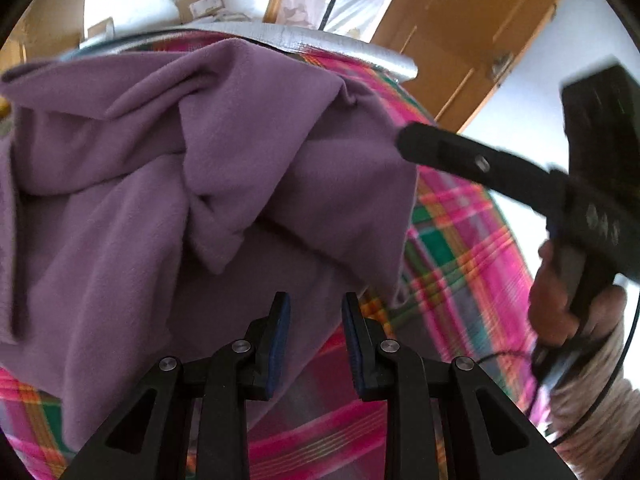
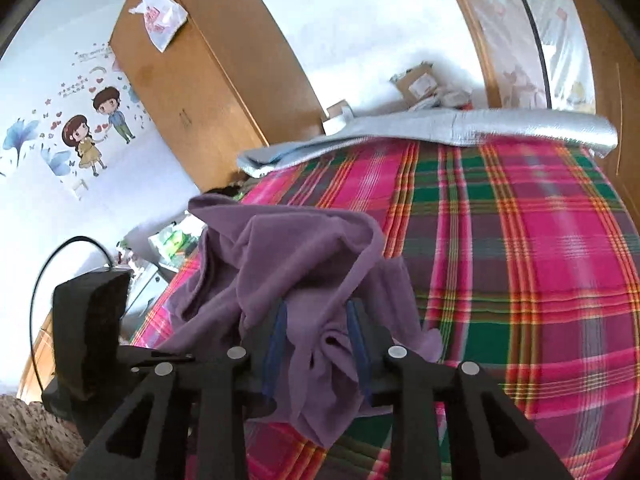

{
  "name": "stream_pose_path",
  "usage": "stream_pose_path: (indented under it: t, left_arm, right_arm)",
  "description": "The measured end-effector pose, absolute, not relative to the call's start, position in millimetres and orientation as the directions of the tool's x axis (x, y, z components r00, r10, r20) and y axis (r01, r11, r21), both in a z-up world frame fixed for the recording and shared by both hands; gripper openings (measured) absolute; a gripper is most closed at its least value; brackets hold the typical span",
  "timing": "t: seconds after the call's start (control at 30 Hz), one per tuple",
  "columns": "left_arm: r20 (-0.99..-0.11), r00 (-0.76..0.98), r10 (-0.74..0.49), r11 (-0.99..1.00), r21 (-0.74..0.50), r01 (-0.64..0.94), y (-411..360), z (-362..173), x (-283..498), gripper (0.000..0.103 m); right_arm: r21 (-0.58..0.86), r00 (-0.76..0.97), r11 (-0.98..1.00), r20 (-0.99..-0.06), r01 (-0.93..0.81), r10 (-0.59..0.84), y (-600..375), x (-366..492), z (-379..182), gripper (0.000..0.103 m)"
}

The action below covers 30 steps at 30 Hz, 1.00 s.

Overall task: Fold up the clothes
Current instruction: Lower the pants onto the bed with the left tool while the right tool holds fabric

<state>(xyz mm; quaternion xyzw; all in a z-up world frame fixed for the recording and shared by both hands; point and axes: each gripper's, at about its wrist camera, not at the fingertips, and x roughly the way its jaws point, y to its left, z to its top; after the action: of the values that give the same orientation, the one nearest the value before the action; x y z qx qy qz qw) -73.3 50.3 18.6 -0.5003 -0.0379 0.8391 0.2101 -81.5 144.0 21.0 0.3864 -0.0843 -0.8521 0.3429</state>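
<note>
Early step in hand, by the look of it: getting the crumpled garment (image 1: 168, 184) spread out before any fold.

Garment: purple, soft-looking, heaped in loose folds on the bed (image 2: 520, 264), over the plaid sheet. No clean edge, sleeve or hem readable yet; kind of garment not clear.

Right claw (image 2: 316, 312): part open, with a bunch of the garment's near corner hanging between the blue pads (image 2: 276, 344). Cloth fills the gap and drapes down below it. Whether pinched firmly or merely draped through, cannot tell. From the left wrist view, seen reaching to the garment's right edge, tip against the cloth.

Left claw (image 1: 316, 312): part open, holding nothing. Poised just over the garment's near edge, the sheet showing right of it. Pads apart from the cloth, as far as visible.

Next move probably calls for:
- closing the left claw on a second corner or edge of the garment, well apart from the right claw's hold
- drawing the two holds apart to pull the heap flat
- laying the garment out on the bed, then picking a fold line

Risk: gripping several layers at once in the heap.
</note>
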Motion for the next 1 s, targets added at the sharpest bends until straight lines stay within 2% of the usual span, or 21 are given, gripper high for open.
stream_pose_path:
  t: [0.13,0.37,0.6,0.73,0.8,0.83,0.87,0.93,1.0]
  left_arm:
    - [-0.861,-0.406,0.306,-0.919,-0.155,-0.363,64,10,-68,0.027]
    - [-0.863,-0.387,0.323,-0.891,-0.14,-0.432,75,2,-60,0.027]
    - [-0.851,-0.484,0.206,-0.896,0.035,-0.443,88,-2,-58,0.029]
    - [-0.845,-0.484,0.228,-0.908,-0.005,-0.419,82,-2,-59,0.03]
    - [-0.844,-0.478,0.244,-0.911,-0.03,-0.412,77,-1,-61,0.024]
    - [-0.843,-0.476,0.249,-0.914,-0.042,-0.403,73,-1,-61,0.016]
    - [-0.842,-0.474,0.258,-0.917,-0.059,-0.395,68,0,-62,0.008]
    - [-0.838,-0.47,0.277,-0.921,-0.092,-0.379,57,3,-64,0.005]
    - [-0.832,-0.469,0.296,-0.923,-0.123,-0.365,48,5,-64,0.004]
  right_arm:
    - [0.412,-0.458,-0.751,-0.608,0.516,-0.649,141,-85,18,0.032]
    - [0.424,-0.466,-0.763,-0.612,0.488,-0.639,142,-92,15,0.032]
    - [0.427,-0.472,-0.761,-0.604,0.488,-0.642,140,-95,16,0.032]
    - [0.434,-0.476,-0.755,-0.593,0.491,-0.65,139,-99,18,0.031]
    - [0.436,-0.476,-0.753,-0.59,0.492,-0.653,138,-101,18,0.023]
    - [0.434,-0.477,-0.754,-0.59,0.493,-0.652,137,-101,19,0.016]
    - [0.428,-0.482,-0.757,-0.59,0.494,-0.648,136,-101,19,0.013]
    - [0.416,-0.491,-0.763,-0.59,0.495,-0.641,135,-101,20,0.005]
    - [0.393,-0.508,-0.771,-0.588,0.501,-0.63,135,-99,23,0.003]
